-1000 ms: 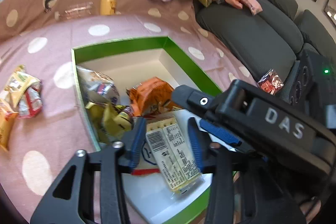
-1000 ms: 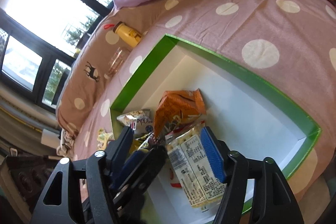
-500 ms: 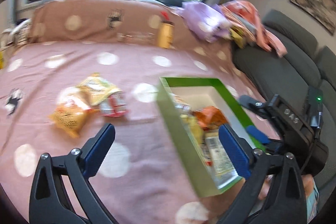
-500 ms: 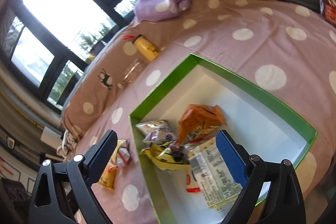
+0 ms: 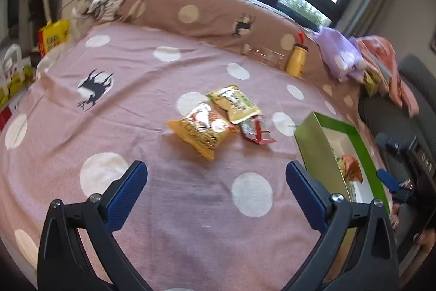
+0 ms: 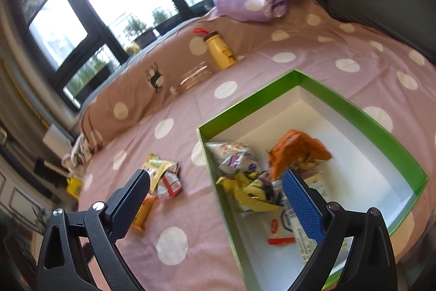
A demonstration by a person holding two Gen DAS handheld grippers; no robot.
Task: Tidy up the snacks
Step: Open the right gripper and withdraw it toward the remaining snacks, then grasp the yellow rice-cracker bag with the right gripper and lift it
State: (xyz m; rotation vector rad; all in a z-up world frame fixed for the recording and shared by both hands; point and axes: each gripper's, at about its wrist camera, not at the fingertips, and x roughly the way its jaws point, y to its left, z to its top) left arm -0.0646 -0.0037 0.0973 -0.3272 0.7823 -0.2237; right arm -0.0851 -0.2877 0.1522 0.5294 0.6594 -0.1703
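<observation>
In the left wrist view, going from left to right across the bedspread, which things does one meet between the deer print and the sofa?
Deer print → orange-yellow snack bag → red and white snack packet → green box → dark sofa.
</observation>
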